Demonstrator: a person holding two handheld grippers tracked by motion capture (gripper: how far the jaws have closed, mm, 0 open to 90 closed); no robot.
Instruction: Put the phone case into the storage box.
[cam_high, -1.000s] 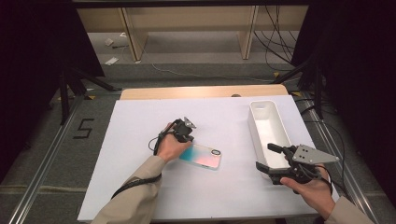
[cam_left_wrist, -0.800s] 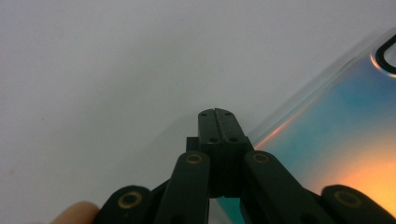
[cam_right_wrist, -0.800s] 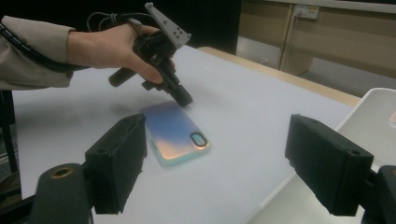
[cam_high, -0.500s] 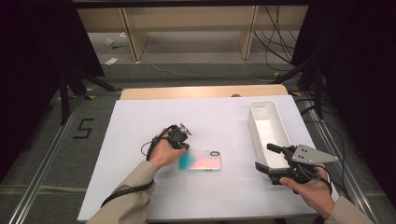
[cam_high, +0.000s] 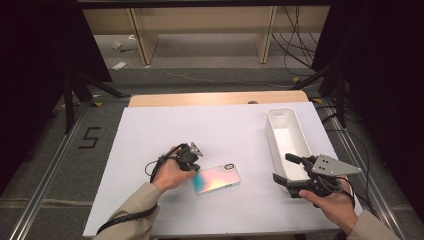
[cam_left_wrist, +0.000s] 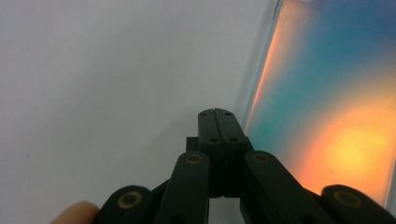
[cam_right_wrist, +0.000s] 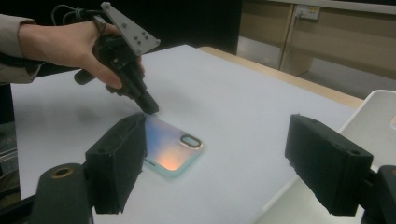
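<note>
The left hand-held gripper (cam_high: 191, 161) has its jaws pressed fully together with nothing between them, its tip pointing down at the white desk (cam_high: 150, 130). The iridescent phone case (cam_high: 216, 179) lies flat on the desk just beside that tip, its short edge next to the closed jaws. The right hand-held gripper (cam_high: 290, 172) is held well apart from the case, jaws spread wide and empty, with the white tray (cam_high: 274, 131) just beyond it.

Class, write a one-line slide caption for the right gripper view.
Between open right jaws, the shut left gripper points down at the edge of an iridescent phone case on the white table.
</note>
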